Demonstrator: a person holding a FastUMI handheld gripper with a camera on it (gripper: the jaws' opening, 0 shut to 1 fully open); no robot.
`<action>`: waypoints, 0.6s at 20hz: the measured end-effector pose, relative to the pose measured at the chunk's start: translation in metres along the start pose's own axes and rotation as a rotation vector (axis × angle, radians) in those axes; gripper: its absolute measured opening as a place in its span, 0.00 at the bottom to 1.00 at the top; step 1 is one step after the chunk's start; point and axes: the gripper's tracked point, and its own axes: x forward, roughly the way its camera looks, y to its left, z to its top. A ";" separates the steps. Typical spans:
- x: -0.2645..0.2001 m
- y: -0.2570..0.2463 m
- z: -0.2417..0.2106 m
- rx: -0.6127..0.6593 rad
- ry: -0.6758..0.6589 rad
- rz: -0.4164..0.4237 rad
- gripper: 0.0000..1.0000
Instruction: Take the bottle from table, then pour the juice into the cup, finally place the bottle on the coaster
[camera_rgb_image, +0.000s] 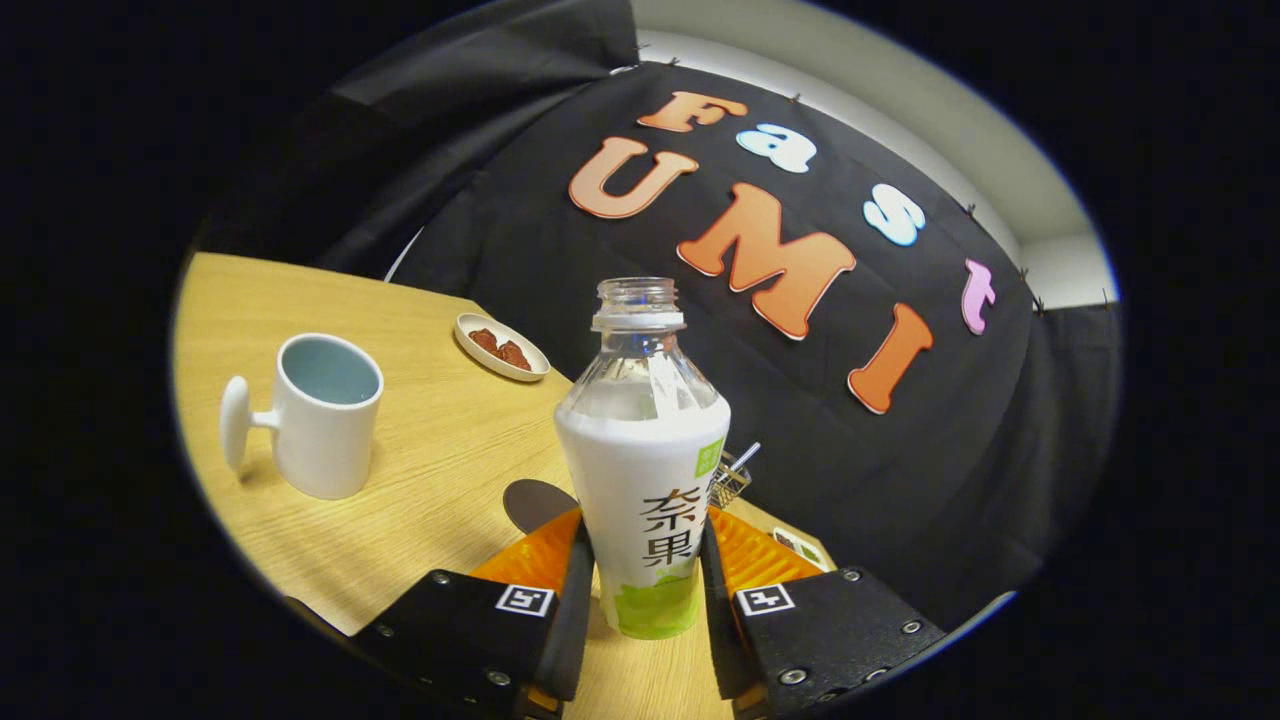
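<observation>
An uncapped clear bottle (645, 470) with a white and green label stands between my fingers, and my gripper (643, 570) is shut on its lower half, both fingers pressing its sides. The view is tilted, so the table slopes. A white cup (322, 412) with a knob-shaped handle sits on the table beyond the left finger, open mouth up, inside looks empty. A dark round coaster (535, 502) lies flat just behind the left finger, partly hidden by the bottle and finger.
The light wooden table (430, 460) has a small oval dish (501, 347) with reddish-brown pieces near its far edge. A small wire basket (731, 478) with a utensil peeks out behind the bottle's right side. The table's edge runs close behind the bottle.
</observation>
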 end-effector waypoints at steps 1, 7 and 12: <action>0.001 0.002 0.003 -0.049 -0.013 -0.008 0.52; 0.004 0.015 0.025 -0.293 -0.090 -0.029 0.52; 0.006 0.022 0.036 -0.501 -0.140 -0.065 0.52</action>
